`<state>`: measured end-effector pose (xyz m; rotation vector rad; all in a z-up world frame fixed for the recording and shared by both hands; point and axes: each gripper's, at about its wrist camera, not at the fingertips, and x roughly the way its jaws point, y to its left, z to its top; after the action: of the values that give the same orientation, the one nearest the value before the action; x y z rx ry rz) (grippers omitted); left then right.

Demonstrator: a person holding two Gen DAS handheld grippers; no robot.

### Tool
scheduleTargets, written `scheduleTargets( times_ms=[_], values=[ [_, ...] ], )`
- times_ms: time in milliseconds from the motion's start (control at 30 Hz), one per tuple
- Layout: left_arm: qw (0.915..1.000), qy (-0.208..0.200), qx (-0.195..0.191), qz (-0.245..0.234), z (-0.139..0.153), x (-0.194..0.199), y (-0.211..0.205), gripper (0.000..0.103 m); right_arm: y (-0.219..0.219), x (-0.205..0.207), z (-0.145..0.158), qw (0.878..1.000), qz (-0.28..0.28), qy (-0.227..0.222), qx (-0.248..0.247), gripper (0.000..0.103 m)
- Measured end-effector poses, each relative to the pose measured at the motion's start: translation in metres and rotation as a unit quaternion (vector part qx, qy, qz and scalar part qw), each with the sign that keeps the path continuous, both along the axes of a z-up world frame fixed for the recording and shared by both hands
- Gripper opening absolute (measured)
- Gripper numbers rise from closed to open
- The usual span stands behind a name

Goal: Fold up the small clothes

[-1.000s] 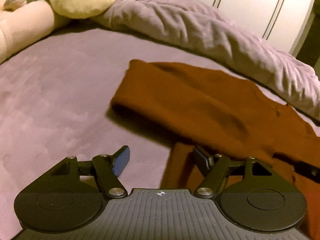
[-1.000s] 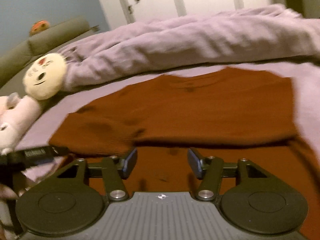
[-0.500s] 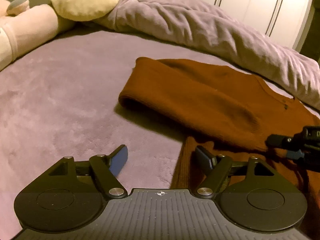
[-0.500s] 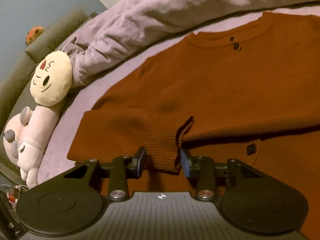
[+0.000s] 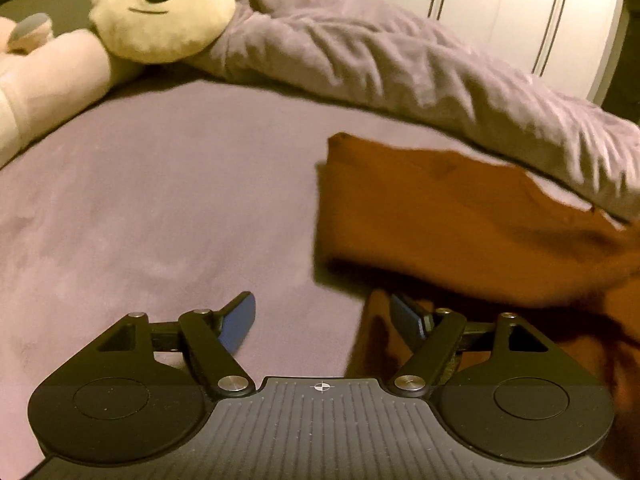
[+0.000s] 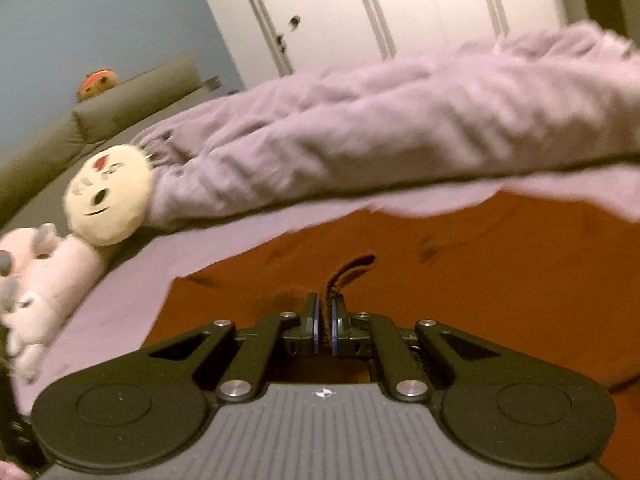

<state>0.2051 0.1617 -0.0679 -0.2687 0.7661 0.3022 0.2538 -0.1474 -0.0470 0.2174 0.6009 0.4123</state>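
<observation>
- Since half a second ago, right gripper [image 6: 325, 325] fingers have closed on the ribbed knit cuff [image 6: 348, 270].
- Left gripper [image 5: 324, 316]: fingers spread wide, empty.
- Rust-brown sweater [image 5: 460, 216]: lying folded on the plush lilac bed [image 5: 160, 208].

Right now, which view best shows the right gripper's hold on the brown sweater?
The right wrist view: the right gripper has its jaws shut on a pinched ribbed edge of the brown sweater. The left wrist view shows only the sweater's folded body, not that grip.
</observation>
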Motion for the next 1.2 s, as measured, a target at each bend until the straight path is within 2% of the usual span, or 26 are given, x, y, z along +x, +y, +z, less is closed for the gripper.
scheduleTargets(
  times_ms=[200,333,433,500,600,700,733,767,800,833,1000,1133,1200],
  values=[
    [0.9995,0.007,0.014,-0.026,-0.004,0.028,-0.015,0.077,-0.05,0.019,-0.019,0.997,-0.068,0.015,-0.028,0.005],
    [0.9989,0.014,0.02,-0.04,-0.01,0.037,-0.023,0.077,-0.066,0.029,-0.045,0.995,-0.078,0.063,-0.013,0.006],
    [0.9988,0.016,0.019,-0.042,-0.012,0.038,-0.025,0.077,-0.076,0.029,-0.059,0.992,-0.076,0.095,0.023,0.013],
    [0.9988,0.017,0.017,-0.042,-0.013,0.037,-0.025,0.077,-0.082,0.031,-0.067,0.988,-0.078,0.118,0.065,0.029],
    [0.9983,0.017,0.017,-0.053,-0.013,0.037,-0.025,0.078,-0.088,0.031,-0.073,0.982,-0.078,0.129,0.117,0.039],
    [0.998,0.024,0.02,-0.056,-0.014,0.04,-0.026,0.078,-0.082,0.036,-0.075,0.98,-0.073,0.131,0.128,0.041],
    [0.998,0.025,0.02,-0.055,-0.014,0.04,-0.027,0.079,-0.08,0.038,-0.075,0.981,-0.073,0.129,0.124,0.041],
    [0.998,0.024,0.02,-0.055,-0.013,0.039,-0.028,0.079,-0.078,0.04,-0.074,0.983,-0.07,0.127,0.117,0.032],
    [0.9979,0.024,0.021,-0.056,-0.011,0.04,-0.03,0.08,-0.075,0.041,-0.072,0.984,-0.066,0.123,0.107,0.009],
    [0.9978,0.024,0.024,-0.057,-0.01,0.04,-0.031,0.08,-0.072,0.043,-0.068,0.987,-0.062,0.12,0.088,0.005],
    [0.9973,0.022,0.041,-0.056,-0.006,0.041,-0.038,0.084,-0.066,0.032,-0.036,0.997,-0.07,0.028,-0.011,0.004],
    [0.9971,0.021,0.043,-0.059,-0.005,0.043,-0.043,0.084,-0.071,0.022,-0.019,0.991,-0.091,-0.038,-0.095,0.003],
    [0.9968,0.024,0.046,-0.061,-0.005,0.044,-0.046,0.084,-0.077,0.021,-0.017,0.985,-0.097,-0.054,-0.132,0.003]
  ],
)
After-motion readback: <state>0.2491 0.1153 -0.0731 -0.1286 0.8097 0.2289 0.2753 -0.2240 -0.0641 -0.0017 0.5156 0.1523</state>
